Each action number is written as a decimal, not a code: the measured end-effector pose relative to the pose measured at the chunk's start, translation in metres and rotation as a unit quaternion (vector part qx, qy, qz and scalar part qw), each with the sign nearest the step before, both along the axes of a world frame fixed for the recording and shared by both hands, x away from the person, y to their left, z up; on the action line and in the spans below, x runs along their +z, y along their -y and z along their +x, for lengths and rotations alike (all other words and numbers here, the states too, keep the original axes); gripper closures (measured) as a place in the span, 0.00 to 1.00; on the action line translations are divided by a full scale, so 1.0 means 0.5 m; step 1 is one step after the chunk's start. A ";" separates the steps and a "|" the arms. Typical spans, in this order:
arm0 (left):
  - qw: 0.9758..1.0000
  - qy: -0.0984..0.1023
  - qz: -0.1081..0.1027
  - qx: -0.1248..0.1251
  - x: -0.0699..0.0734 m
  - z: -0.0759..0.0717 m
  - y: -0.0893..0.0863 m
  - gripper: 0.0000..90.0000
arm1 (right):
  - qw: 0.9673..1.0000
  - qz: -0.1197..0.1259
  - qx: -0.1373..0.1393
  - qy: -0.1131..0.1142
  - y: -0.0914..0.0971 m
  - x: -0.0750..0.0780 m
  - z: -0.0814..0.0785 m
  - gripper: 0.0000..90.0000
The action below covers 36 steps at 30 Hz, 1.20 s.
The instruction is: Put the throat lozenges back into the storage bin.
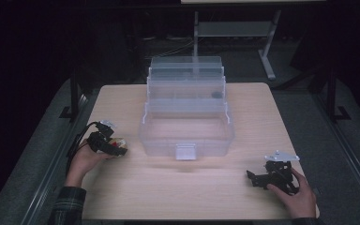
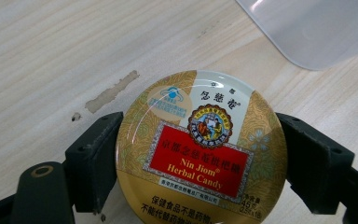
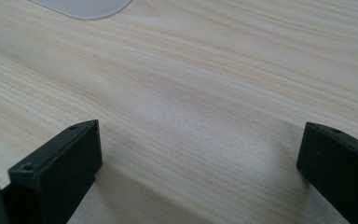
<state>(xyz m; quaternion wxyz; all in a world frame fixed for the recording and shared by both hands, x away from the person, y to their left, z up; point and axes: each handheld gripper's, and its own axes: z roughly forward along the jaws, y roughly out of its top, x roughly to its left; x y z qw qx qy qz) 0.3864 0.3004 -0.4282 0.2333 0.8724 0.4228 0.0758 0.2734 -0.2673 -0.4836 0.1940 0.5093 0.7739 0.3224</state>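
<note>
Candy tin (image 2: 200, 149), round and gold with a red label, sits clamped between the jaws of the left gripper (image 2: 200, 158), one pad pressed to each side of its rim. In the high view that gripper (image 1: 107, 144) rests low at the near left of the table (image 1: 178, 187), just left of the clear plastic organiser box (image 1: 186, 129), whose stepped trays stand fanned open toward the far side. A pale scuff (image 2: 112, 92) marks the wood just beyond the tin, and a rounded corner of the box (image 2: 312, 28) shows at the far right of the left gripper view.

The right gripper (image 1: 269, 176) lies idle at the near right, its jaws spread wide over bare wood (image 3: 191, 93) and holding nothing.

Judging by this, the tin is headed for the box. Done well, the grip should stay square across the widest part of the tin so it cannot pivot; lift it level, clear the near wall of the box before moving across, and lower it flat into the open bottom compartment before releasing.
</note>
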 end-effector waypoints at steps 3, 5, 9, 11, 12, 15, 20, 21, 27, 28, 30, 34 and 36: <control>1.000 0.004 -0.005 0.001 0.004 -0.002 -0.001 0.22 | 1.000 0.000 0.000 0.000 0.000 0.000 0.000 0.00; 1.000 0.005 -0.005 -0.001 0.008 -0.003 -0.001 0.22 | 1.000 0.000 0.000 0.000 0.000 0.000 0.000 0.00; 1.000 0.009 -0.006 -0.003 0.017 -0.005 0.002 0.22 | 1.000 0.000 0.000 0.000 0.000 0.000 0.000 0.00; 1.000 0.013 -0.010 -0.003 0.022 -0.007 0.004 0.22 | 1.000 0.000 0.000 0.000 0.000 0.000 0.000 0.00; 1.000 0.013 -0.012 -0.004 0.025 -0.008 0.005 0.22 | 1.000 0.000 0.000 0.000 0.000 0.000 0.000 0.00; 1.000 0.016 -0.015 -0.005 0.033 -0.011 0.008 0.22 | 1.000 0.000 0.000 0.000 0.000 0.000 0.000 0.00; 1.000 0.022 -0.019 -0.011 0.047 -0.015 0.013 0.22 | 1.000 0.000 0.000 0.000 0.000 0.000 0.000 0.00; 1.000 0.021 -0.017 -0.014 0.051 -0.015 0.013 0.22 | 1.000 0.000 0.000 0.000 0.000 0.000 0.000 0.00; 0.999 0.026 -0.024 -0.018 0.066 -0.020 0.017 0.22 | 1.000 0.000 0.000 0.000 0.000 0.000 0.000 0.00; 0.999 0.027 -0.027 -0.021 0.073 -0.022 0.018 0.22 | 1.000 0.000 0.000 0.000 0.000 0.000 0.000 0.00; 0.999 0.026 -0.028 -0.023 0.080 -0.024 0.019 0.22 | 1.000 0.000 0.000 0.000 0.000 0.000 0.000 0.00; 0.999 0.029 -0.031 -0.030 0.092 -0.026 0.023 0.22 | 1.000 0.000 0.000 0.000 0.000 0.000 0.000 0.00; 0.999 0.031 -0.029 -0.033 0.097 -0.027 0.025 0.22 | 1.000 0.000 0.000 0.000 0.000 0.000 0.000 0.00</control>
